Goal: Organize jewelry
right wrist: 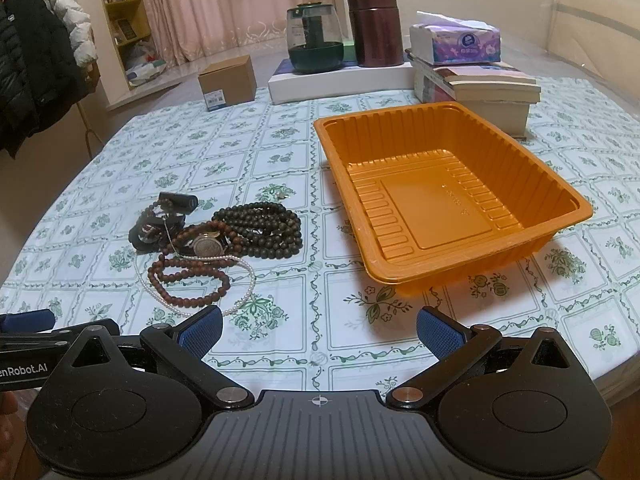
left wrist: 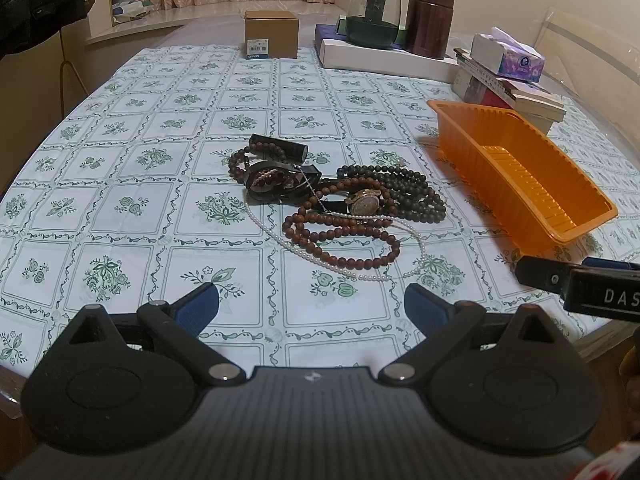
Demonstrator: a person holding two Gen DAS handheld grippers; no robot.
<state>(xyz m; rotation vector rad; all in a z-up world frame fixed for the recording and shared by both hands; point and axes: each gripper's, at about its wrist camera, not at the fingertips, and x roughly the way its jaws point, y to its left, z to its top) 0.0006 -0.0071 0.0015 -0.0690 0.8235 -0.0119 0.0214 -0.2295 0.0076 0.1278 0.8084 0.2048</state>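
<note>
A tangled pile of jewelry lies on the tablecloth: a red-brown bead necklace (left wrist: 340, 240), dark bead strands (left wrist: 404, 192), a gold-faced watch (left wrist: 363, 202), a thin pearl strand (left wrist: 304, 254) and black watches (left wrist: 272, 180). The pile also shows in the right wrist view (right wrist: 208, 248). An empty orange plastic tray (right wrist: 452, 192) stands to its right, also seen in the left wrist view (left wrist: 520, 176). My left gripper (left wrist: 311, 306) is open, just short of the pile. My right gripper (right wrist: 319, 328) is open, near the table's front edge, before the tray.
At the back of the table stand a cardboard box (left wrist: 272, 34), a glass teapot (left wrist: 372, 12) and a brown canister (left wrist: 430, 18) on a white box, and a tissue pack (right wrist: 456, 42) on stacked books. Coats (right wrist: 28, 64) hang at left.
</note>
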